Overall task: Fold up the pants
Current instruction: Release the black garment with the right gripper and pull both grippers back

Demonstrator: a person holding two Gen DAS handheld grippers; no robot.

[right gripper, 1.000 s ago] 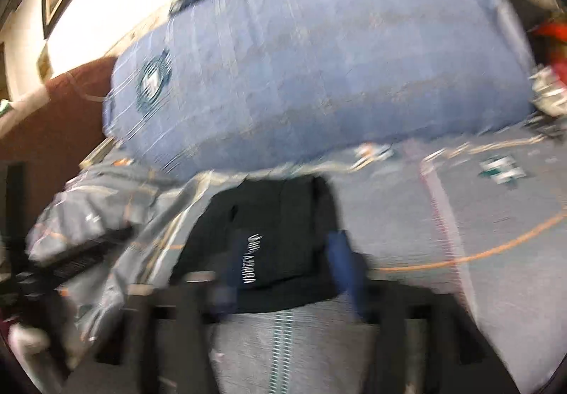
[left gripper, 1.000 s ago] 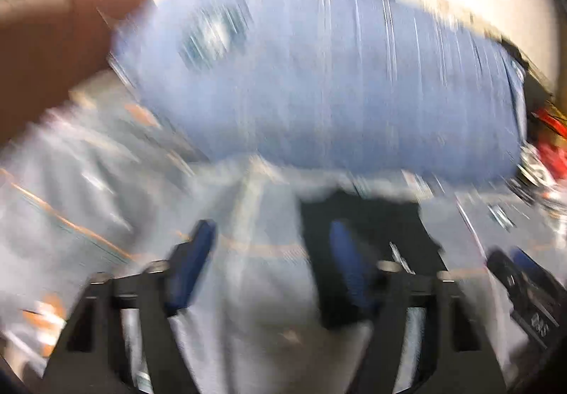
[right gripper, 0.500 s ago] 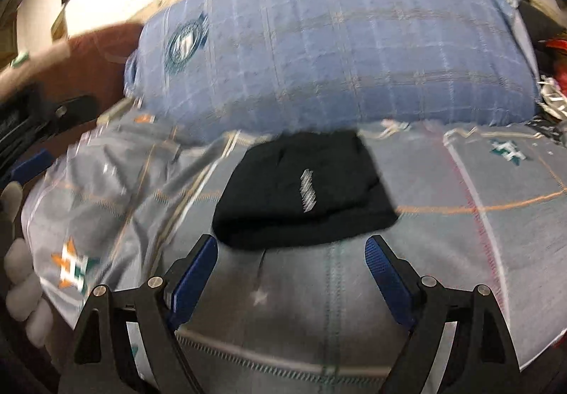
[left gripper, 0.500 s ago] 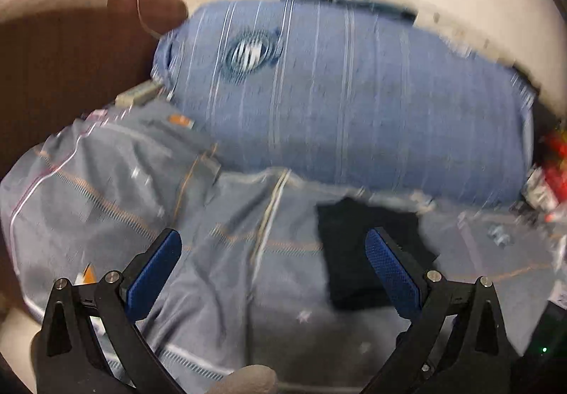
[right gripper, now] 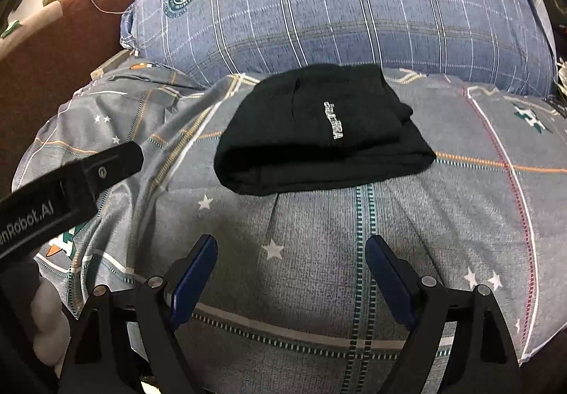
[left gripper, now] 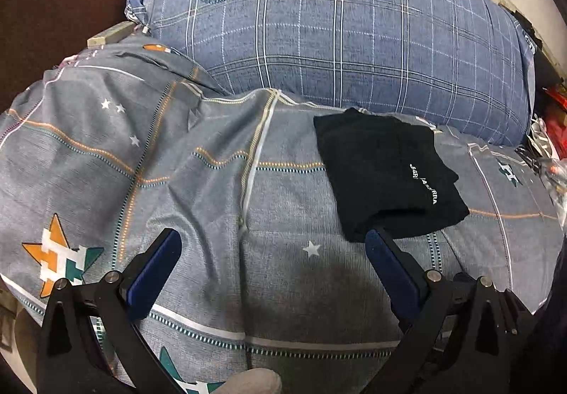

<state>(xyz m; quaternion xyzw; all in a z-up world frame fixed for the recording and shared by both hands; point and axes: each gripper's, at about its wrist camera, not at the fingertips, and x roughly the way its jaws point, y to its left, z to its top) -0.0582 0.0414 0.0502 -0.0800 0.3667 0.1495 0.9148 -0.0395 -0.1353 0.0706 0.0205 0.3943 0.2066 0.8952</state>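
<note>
A: Where lie the black folded pants with the small white lettering (right gripper: 322,128)?

B: On the grey star-patterned bedspread (right gripper: 319,270), just before the blue checked pillow (right gripper: 354,4). Beyond the right gripper (right gripper: 291,252) and nearly straight ahead; beyond and to the right of the left gripper (left gripper: 271,252). Long axis running left to right. Right hand seemingly the nearer.

A: And the jaws?

B: Apart on both, nothing between the blue pads (left gripper: 156,270). Left just been opening to full width.

A: Changed since a moment ago?

B: Both views sharper and tipped further down. Pants formerly between the right pads, now clear beyond the tips. Looks folded already, bundle compact.
</note>
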